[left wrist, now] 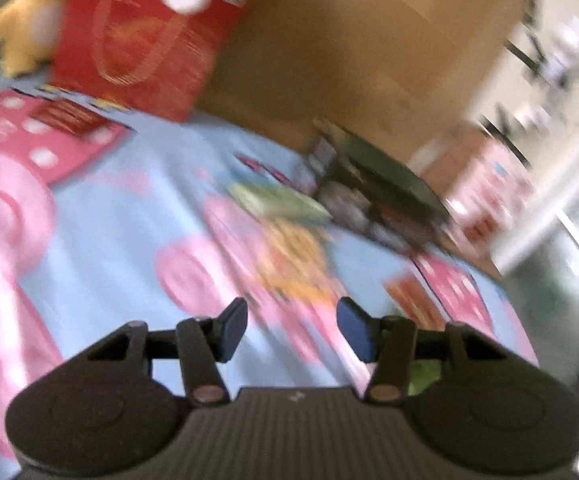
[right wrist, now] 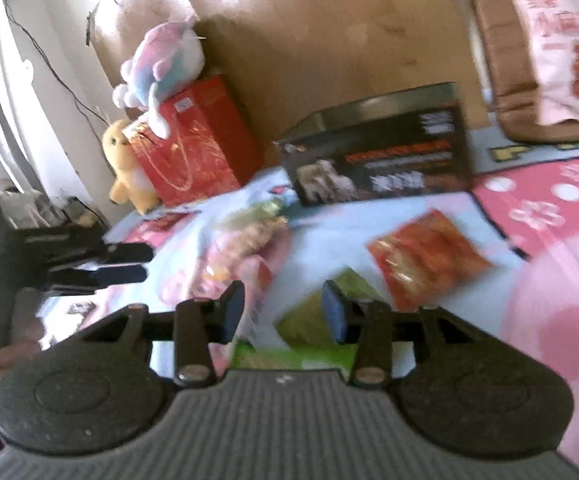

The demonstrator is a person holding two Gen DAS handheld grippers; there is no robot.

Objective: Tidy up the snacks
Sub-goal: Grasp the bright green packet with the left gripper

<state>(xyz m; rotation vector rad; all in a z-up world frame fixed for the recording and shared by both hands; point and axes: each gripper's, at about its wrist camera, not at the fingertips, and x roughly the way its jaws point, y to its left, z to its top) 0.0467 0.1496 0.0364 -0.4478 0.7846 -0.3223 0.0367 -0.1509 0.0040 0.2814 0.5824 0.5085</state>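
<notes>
Several snack packets lie on a pink and blue cartoon blanket [left wrist: 101,216]. In the left wrist view a green packet [left wrist: 281,200] and a yellow-orange packet [left wrist: 297,256] lie ahead of my open, empty left gripper [left wrist: 291,330]. A black open box [left wrist: 373,188] stands beyond them. In the right wrist view my open right gripper [right wrist: 283,312] hovers just over a green packet [right wrist: 313,316], not holding it. An orange-red packet [right wrist: 429,258] lies to its right and a yellow packet [right wrist: 249,236] ahead left. The black box [right wrist: 377,160] stands behind. The left gripper [right wrist: 125,264] shows at the left.
A red gift bag [right wrist: 193,144] with a yellow plush [right wrist: 127,168] and a pink-blue plush [right wrist: 165,68] stands at the back left. A large cardboard box [right wrist: 329,32] is behind. A big pink snack bag [right wrist: 561,40] stands at the far right. Both views are motion-blurred.
</notes>
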